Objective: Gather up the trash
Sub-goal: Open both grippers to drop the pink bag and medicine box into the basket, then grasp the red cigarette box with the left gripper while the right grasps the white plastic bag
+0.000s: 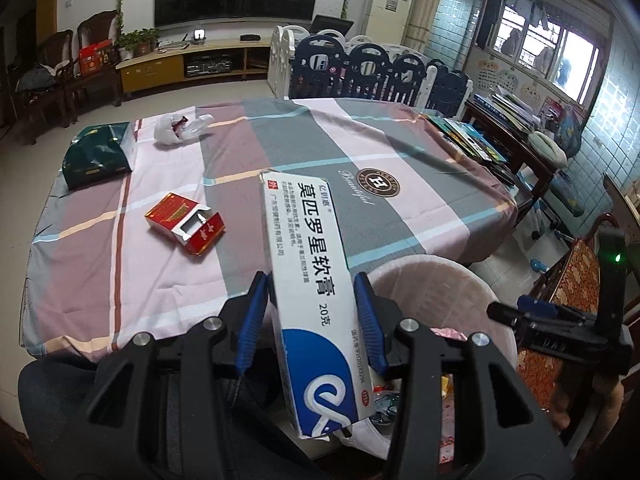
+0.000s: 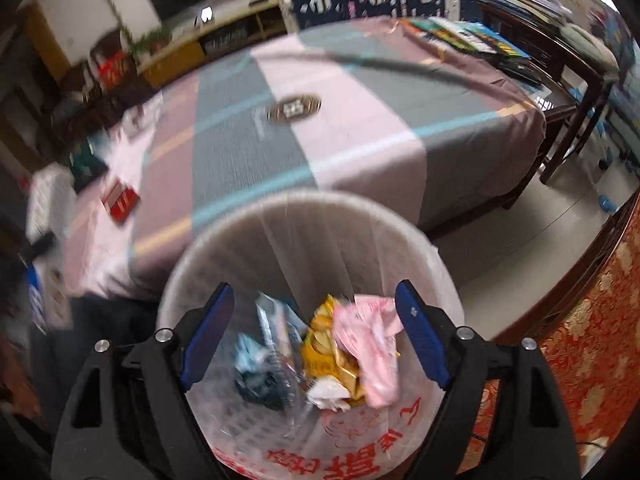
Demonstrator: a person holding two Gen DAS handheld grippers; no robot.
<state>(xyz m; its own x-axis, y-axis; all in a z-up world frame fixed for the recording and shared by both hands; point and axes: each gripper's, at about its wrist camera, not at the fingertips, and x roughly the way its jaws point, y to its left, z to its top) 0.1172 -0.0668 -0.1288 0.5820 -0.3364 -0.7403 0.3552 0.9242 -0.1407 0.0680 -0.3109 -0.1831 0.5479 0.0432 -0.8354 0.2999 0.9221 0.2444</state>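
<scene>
My left gripper (image 1: 312,320) has its fingers clamped on the ointment box (image 1: 308,280), beside the bin (image 2: 280,216) off the desk's near edge, ready to drop. My right gripper (image 2: 312,332) hangs over the bin, fingers wide, empty. A red packet (image 1: 186,228) waits near the desk's left edge.

In the left wrist view, the long white-and-blue cardboard medicine box (image 1: 308,288) stands lengthwise between the left gripper (image 1: 312,316) pads at lower centre, reaching up over the checked cloth-covered table (image 1: 400,168). Left of it on the cloth lies the open red cardboard cigarette pack (image 1: 186,224); farther up left sit the dark green gift box (image 1: 100,152) and, right of that, the crumpled white plastic bag (image 1: 180,128). The round bag-lined plastic waste bin (image 1: 440,280) stands at lower right, before the table's edge.

In the right wrist view, the right gripper (image 2: 316,336) hangs over the bin (image 2: 200,264), with the pink plastic wrapper (image 2: 372,344) and the yellow snack packet (image 2: 324,344) inside.
</scene>
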